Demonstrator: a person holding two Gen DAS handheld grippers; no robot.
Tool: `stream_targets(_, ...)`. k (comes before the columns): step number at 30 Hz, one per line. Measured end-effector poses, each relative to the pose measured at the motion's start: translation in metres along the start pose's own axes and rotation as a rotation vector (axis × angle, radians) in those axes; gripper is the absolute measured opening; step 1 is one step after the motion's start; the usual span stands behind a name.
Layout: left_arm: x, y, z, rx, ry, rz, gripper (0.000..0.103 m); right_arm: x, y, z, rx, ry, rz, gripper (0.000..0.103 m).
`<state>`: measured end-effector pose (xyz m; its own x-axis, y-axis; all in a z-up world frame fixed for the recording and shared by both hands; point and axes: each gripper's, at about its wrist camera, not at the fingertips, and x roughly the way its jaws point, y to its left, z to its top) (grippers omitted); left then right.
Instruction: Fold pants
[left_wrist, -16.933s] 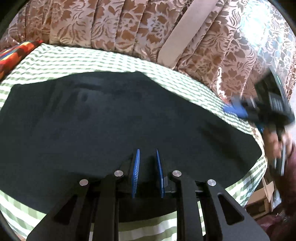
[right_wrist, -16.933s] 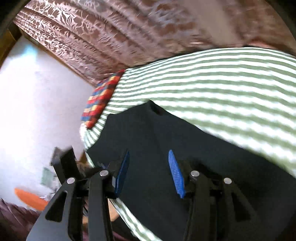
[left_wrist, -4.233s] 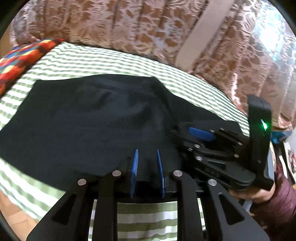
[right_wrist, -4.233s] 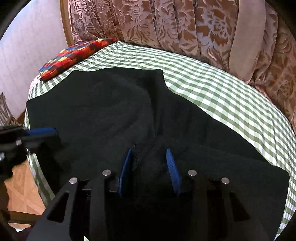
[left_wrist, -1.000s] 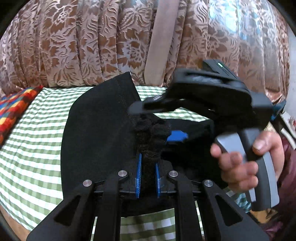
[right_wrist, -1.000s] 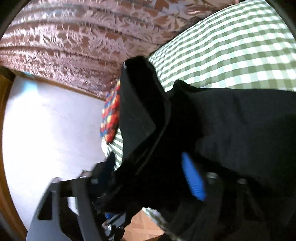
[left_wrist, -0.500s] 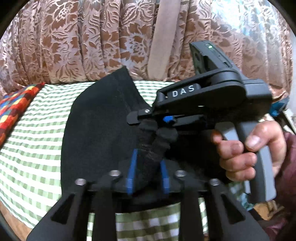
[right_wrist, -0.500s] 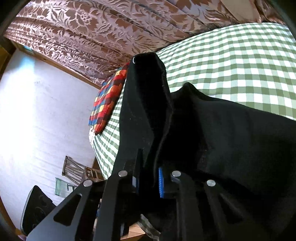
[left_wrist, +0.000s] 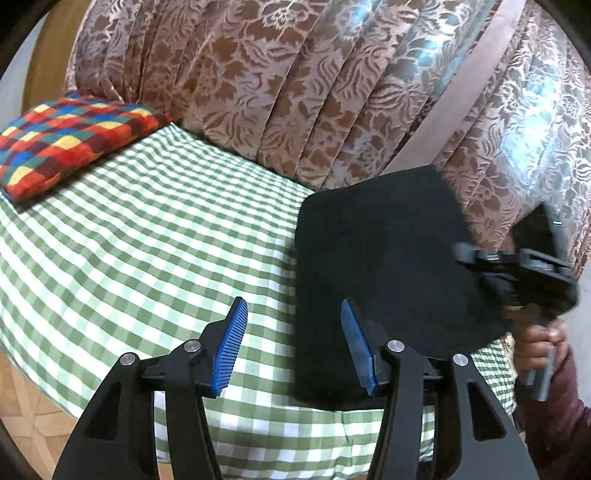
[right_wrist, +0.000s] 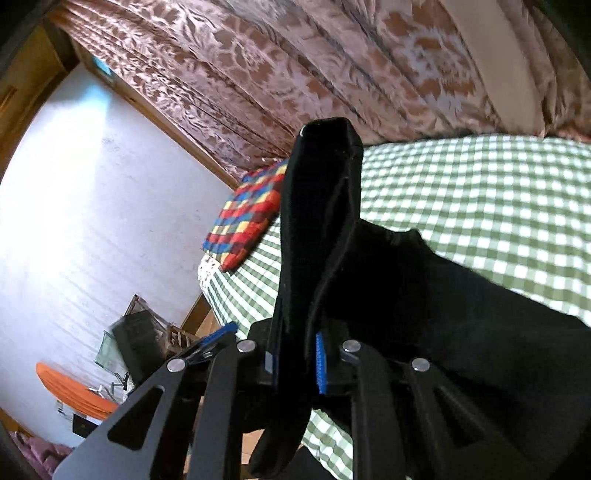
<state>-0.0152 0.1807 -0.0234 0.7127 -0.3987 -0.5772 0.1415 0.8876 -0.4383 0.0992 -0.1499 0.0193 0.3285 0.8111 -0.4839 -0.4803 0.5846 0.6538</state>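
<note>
Pants (left_wrist: 384, 266) folded into a compact stack on checked bedspread (left_wrist: 147, 236), lifted edge clamped by right gripper (right_wrist: 295, 363); left gripper (left_wrist: 295, 341) just opened, empty. Final fold left.

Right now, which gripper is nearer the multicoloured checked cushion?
Left. The left gripper hangs open over the bed, the cushion beyond it; the right gripper, clamped on the black pants, is farther along.

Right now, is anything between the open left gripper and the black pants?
Nothing visible. The left gripper hangs open over bare green checked cloth, the pants edge by its right finger. The right gripper already clamps a fold of them.
</note>
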Motion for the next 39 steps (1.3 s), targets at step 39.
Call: stream_targets(39,0.109,-0.146,-0.043,0.249,0.366,-0.367,0.051,-0.149,-0.178,-0.112,0.333,-0.131,-0.312,0.028)
